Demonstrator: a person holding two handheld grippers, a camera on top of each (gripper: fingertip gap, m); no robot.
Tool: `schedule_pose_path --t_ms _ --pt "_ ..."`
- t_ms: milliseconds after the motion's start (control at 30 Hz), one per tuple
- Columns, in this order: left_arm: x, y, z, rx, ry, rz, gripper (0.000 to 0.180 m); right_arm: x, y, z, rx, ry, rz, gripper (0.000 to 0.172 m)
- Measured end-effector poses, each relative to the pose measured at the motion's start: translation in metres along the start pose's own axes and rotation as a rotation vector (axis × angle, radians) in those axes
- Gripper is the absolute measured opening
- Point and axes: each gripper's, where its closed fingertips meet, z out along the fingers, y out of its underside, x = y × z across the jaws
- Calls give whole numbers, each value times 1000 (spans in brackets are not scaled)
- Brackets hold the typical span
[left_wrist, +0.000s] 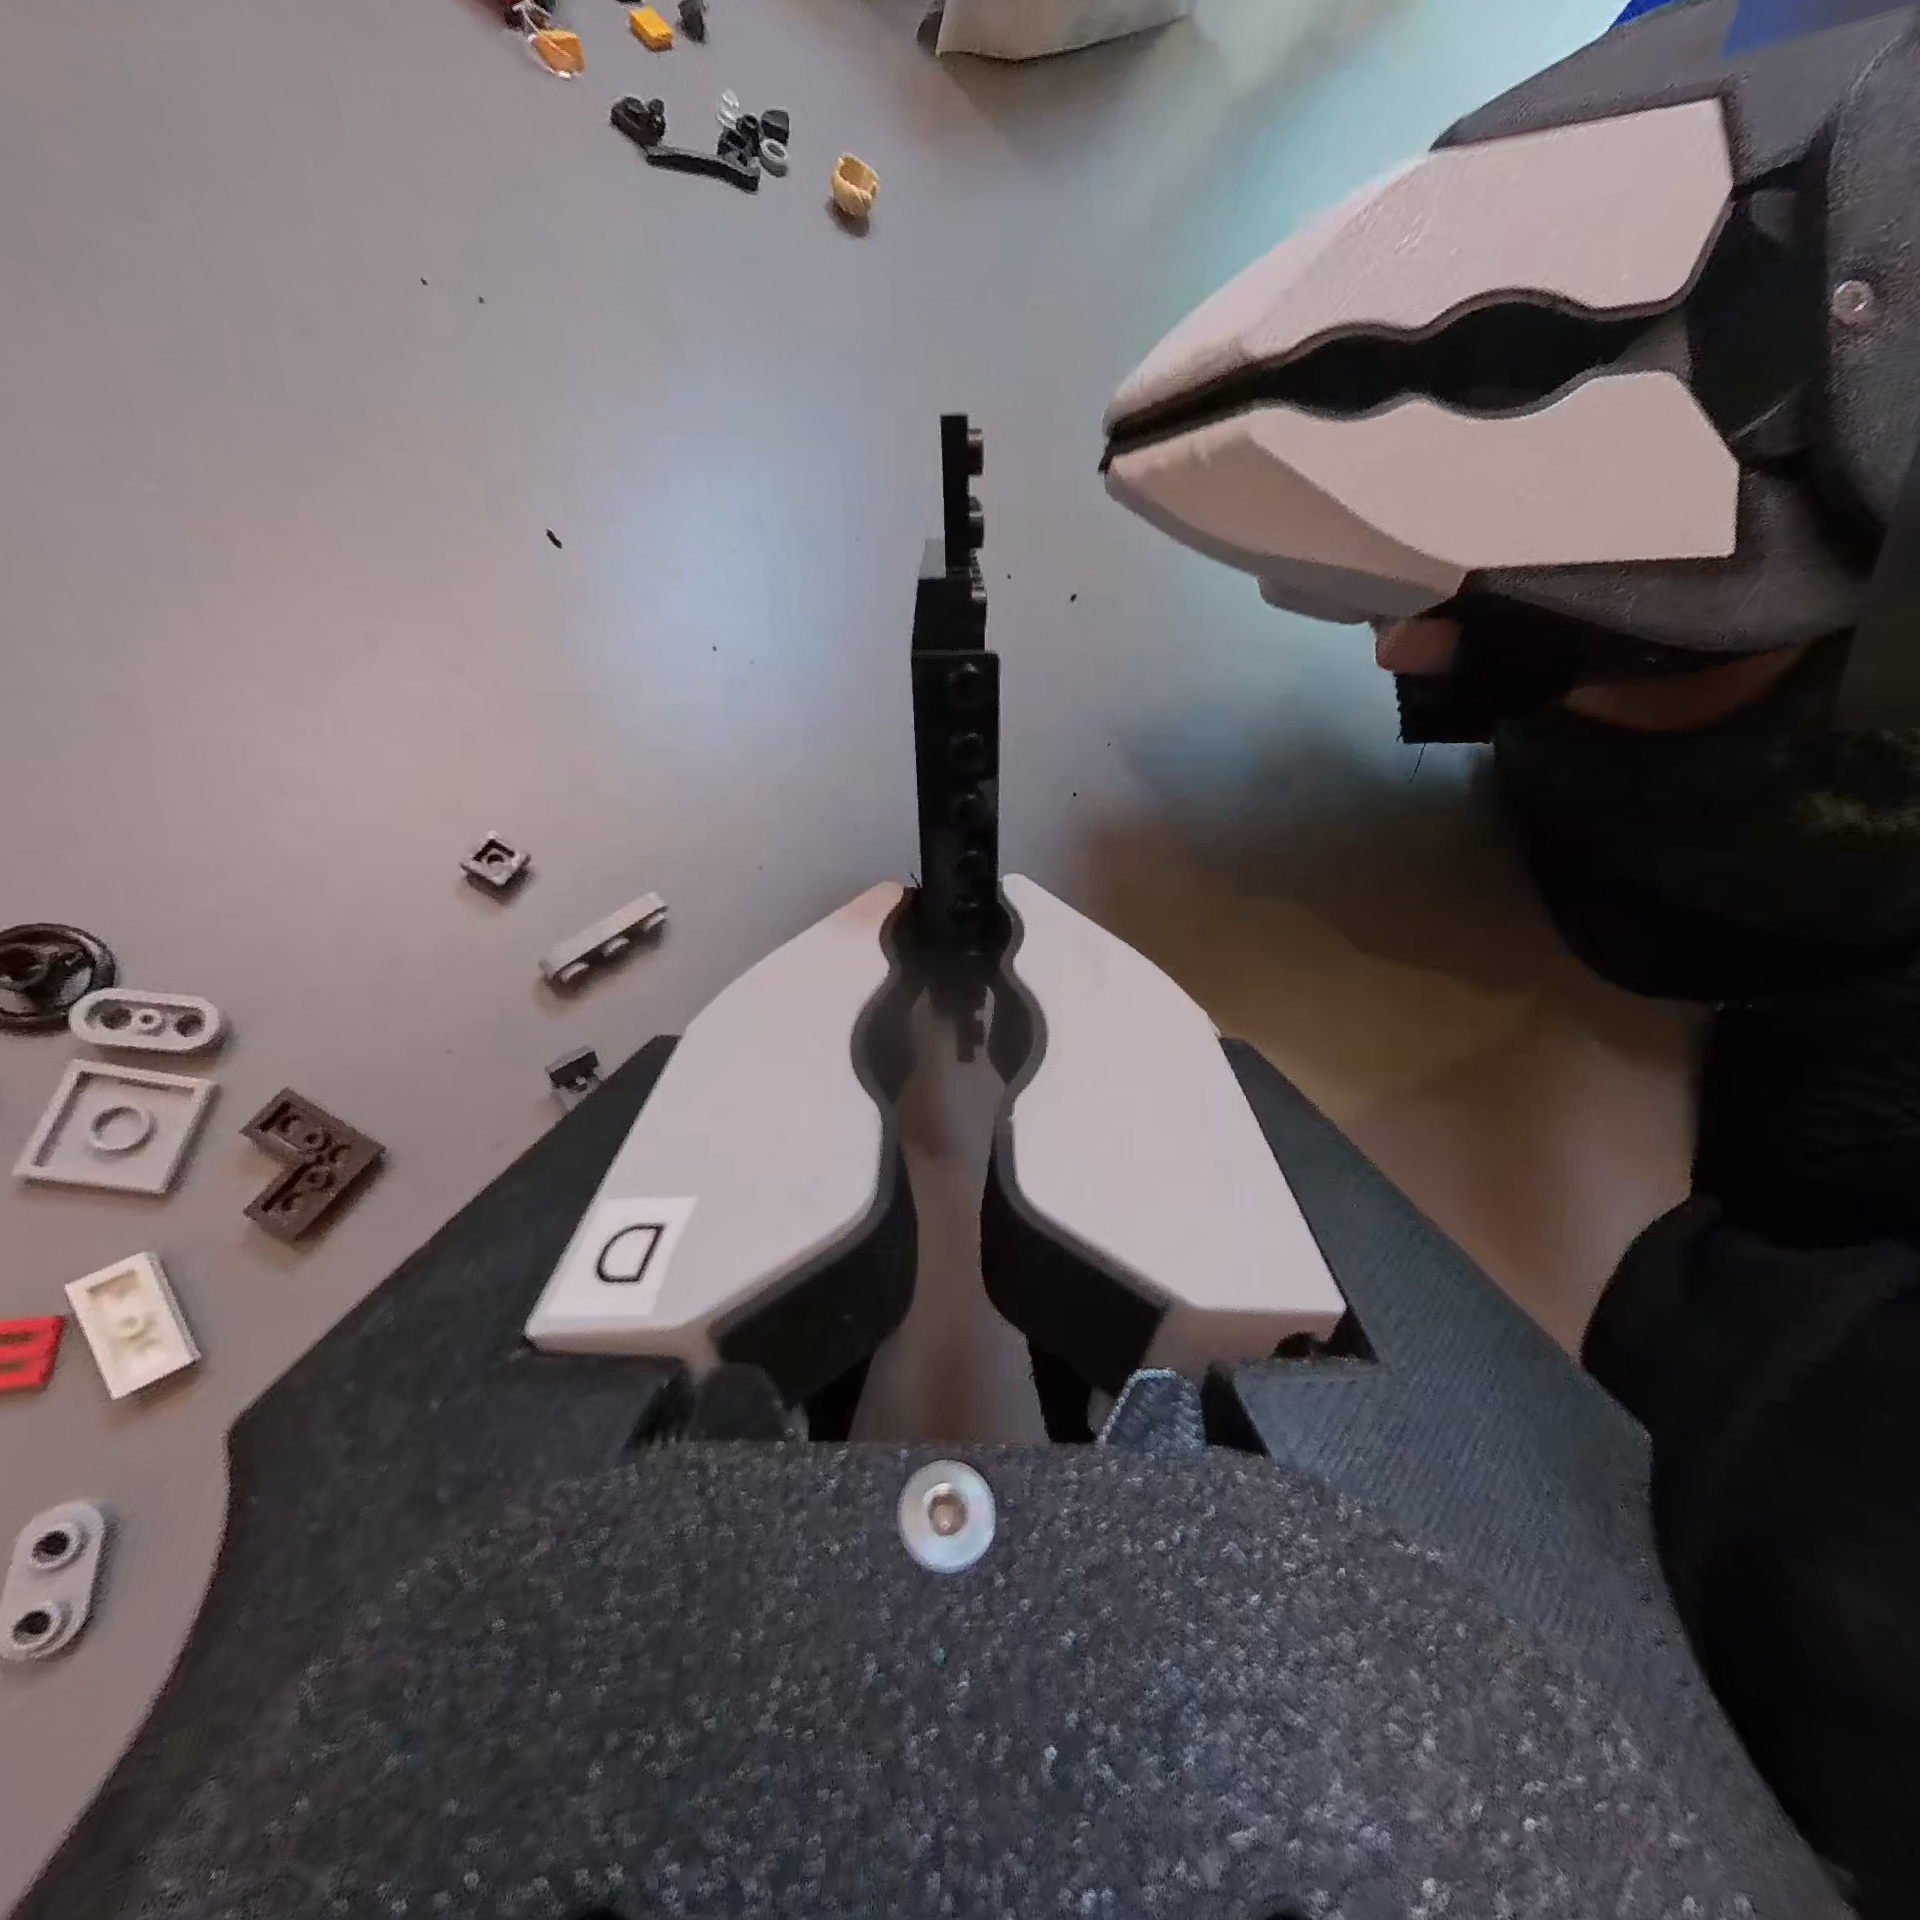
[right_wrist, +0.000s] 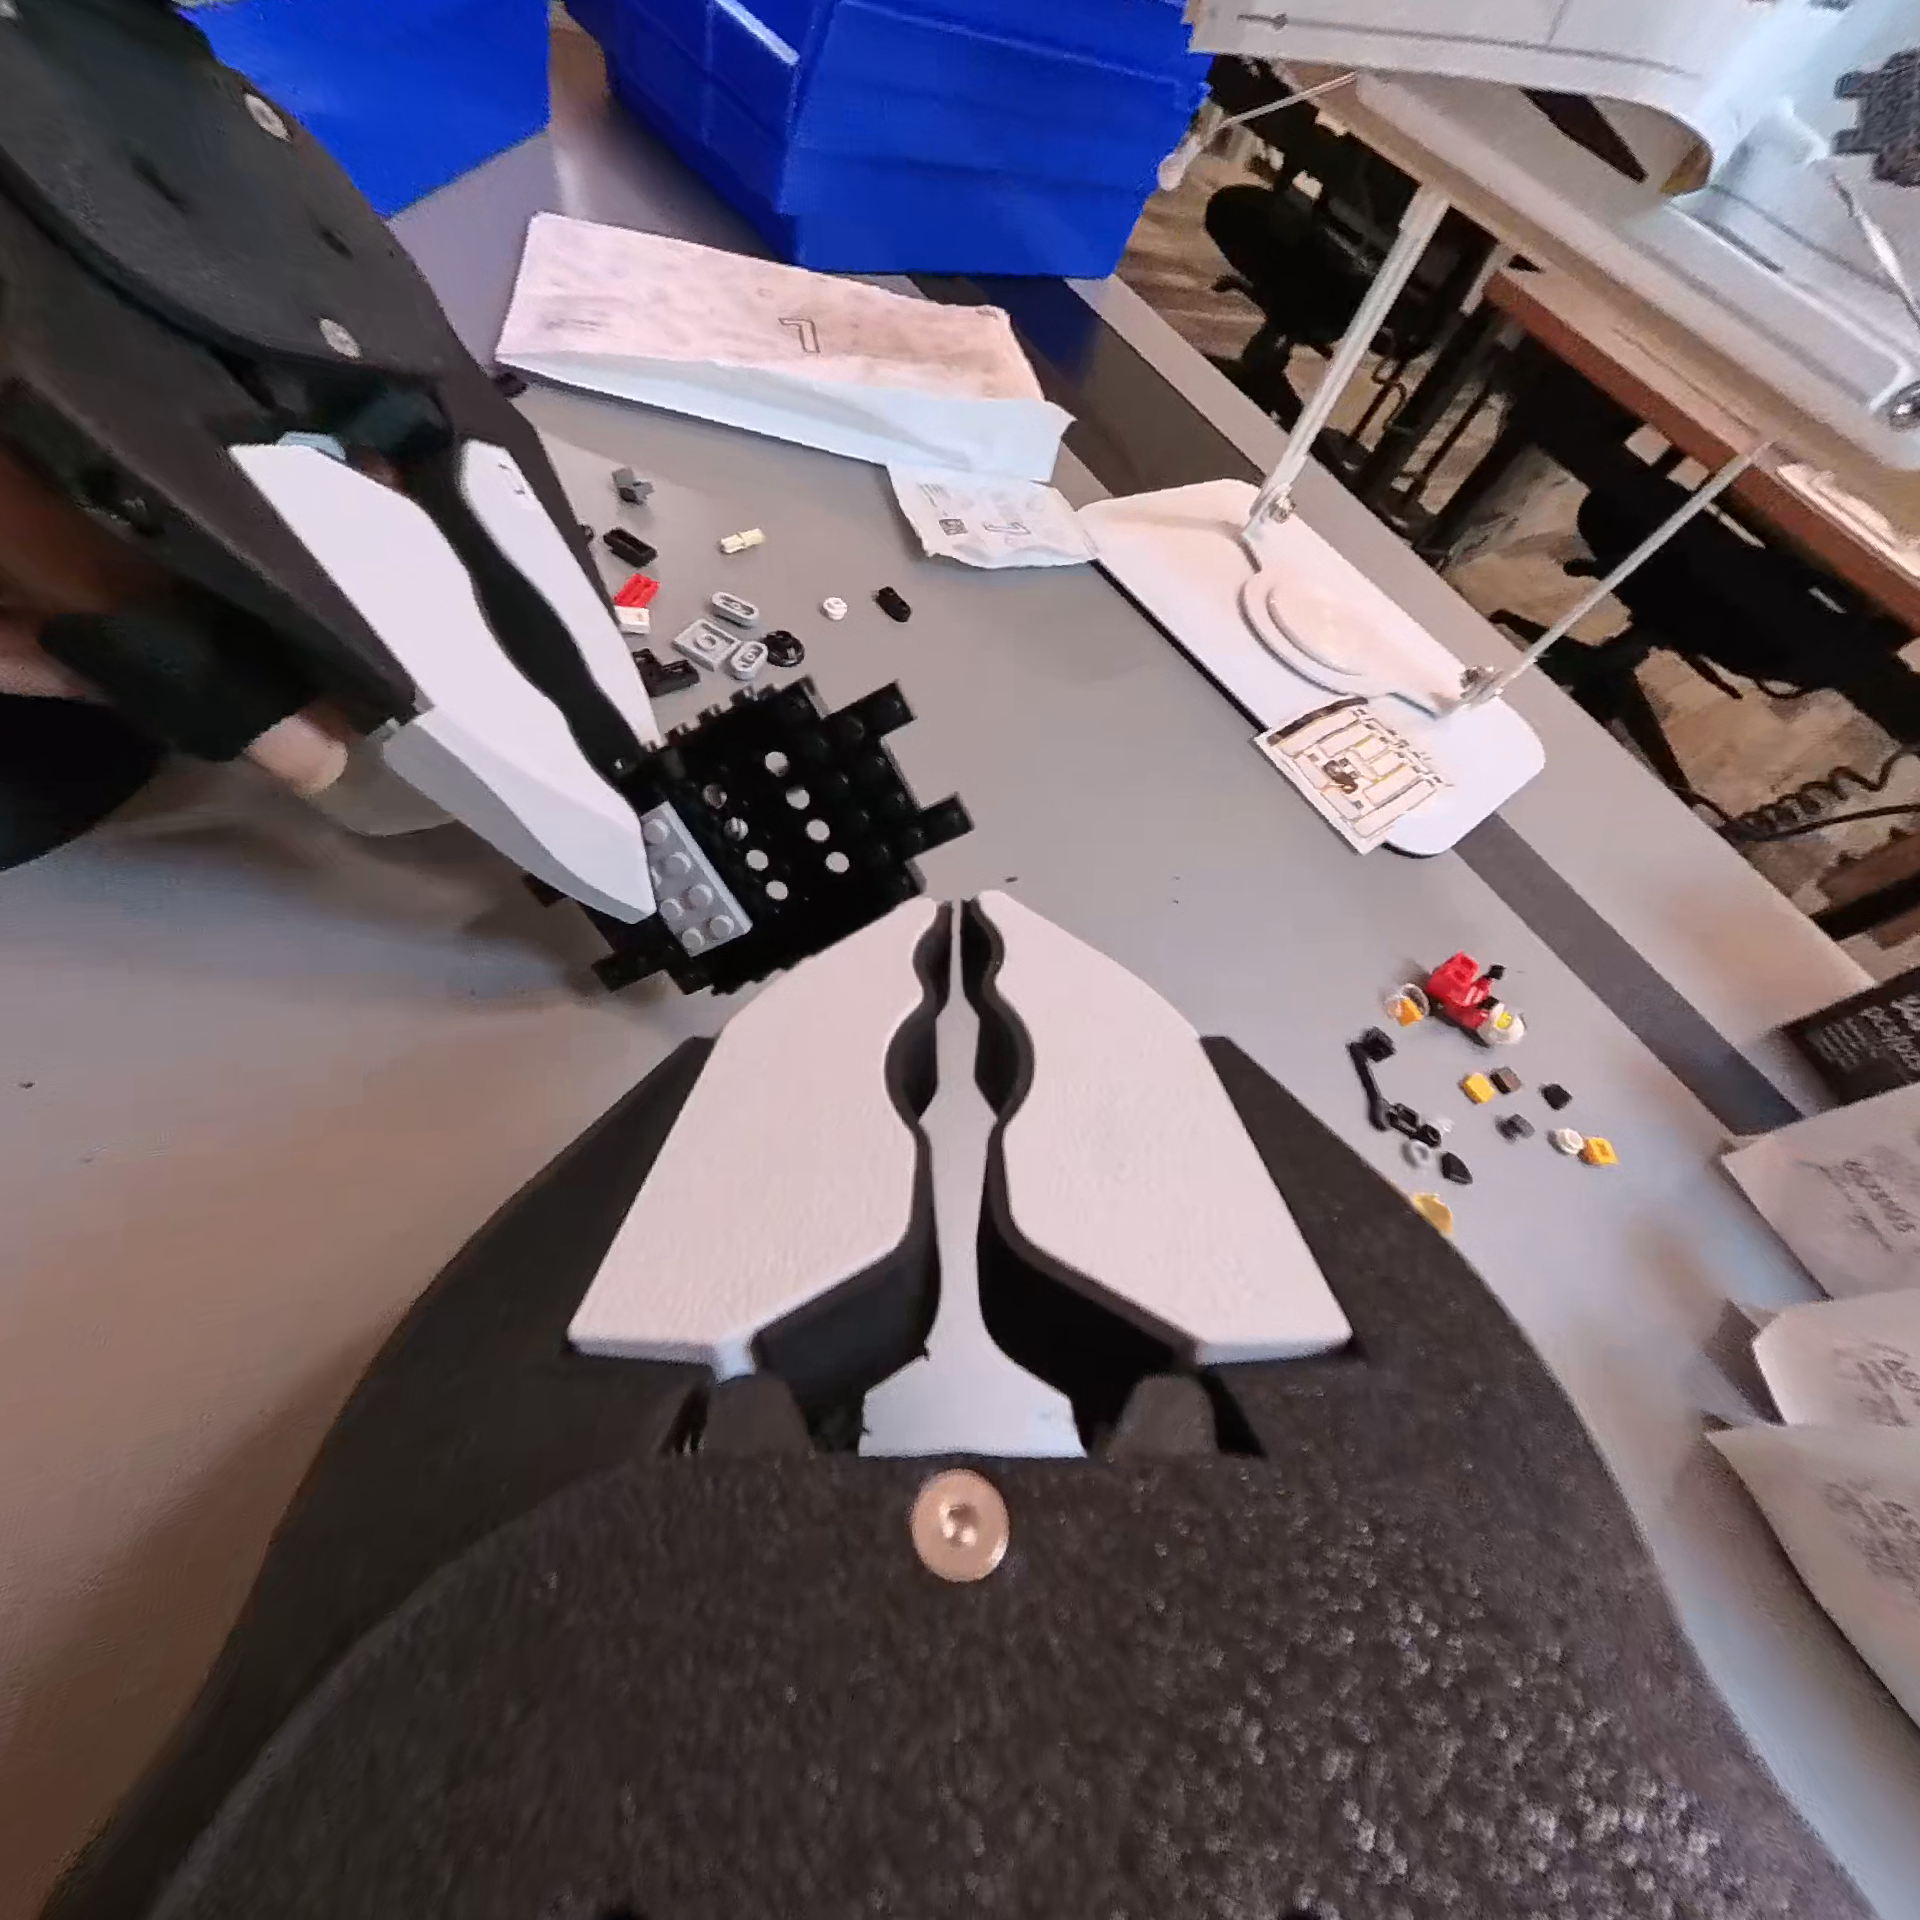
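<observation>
Black brick assembly (left_wrist: 956, 748) sits clamped in my left gripper (left_wrist: 951, 914), seen edge-on in the left wrist view, studs facing right. From the right wrist view it reads as a flat black plate (right_wrist: 800, 831) with round holes and notched edges, lifted off the grey table (right_wrist: 1143, 831), with a small grey studded brick (right_wrist: 691, 883) already fixed on its near-left corner. Left jaws are nearly closed, and the fingers (left_wrist: 790, 1091) press on the plate's edge from both sides.

My right gripper (right_wrist: 956, 909) hovers just beside the plate, not touching it. Its jaws are closed together, only a thin slit between the tips, and nothing shows between them.

Progress, as I judge it: build is partway, since one grey brick is mounted and many parts lie loose. Left side of table: grey flat plates (left_wrist: 114, 1127), a dark L-shaped plate (left_wrist: 312, 1164), a white plate (left_wrist: 130, 1335). Right side: a red and yellow cluster (right_wrist: 1460, 997) and small black and yellow bits (right_wrist: 1496, 1122). A paper bag (right_wrist: 769, 343) and blue bins (right_wrist: 935, 125) stand further back.
</observation>
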Motion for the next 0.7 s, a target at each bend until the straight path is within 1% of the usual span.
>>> schedule_pose_path --t_ms 100,233,300,367,467,533,600,700 --pt "-1 -4 -3 29 8 -15 11 -3 3 1 9 -52 7 1" --pt "-1 -8 -4 52 11 -6 11 -20 -7 -5 92 -148 -46 0" --pt "1 -3 -2 18 29 19 10 -37 -12 -8 128 -245 -62 0" --pt "8 5 2 -40 79 33 11 -42 -14 -9 146 -277 -47 0" --pt "23 21 6 -147 187 60 15 -27 -20 -12 198 -237 2 0" --pt "26 31 8 -215 219 47 21 -13 -22 -16 215 -205 52 1" --pt "24 30 9 -215 209 39 25 -2 -21 -18 223 -187 101 1" --pt "19 24 7 -171 172 39 40 8 -19 -21 228 -163 135 1"
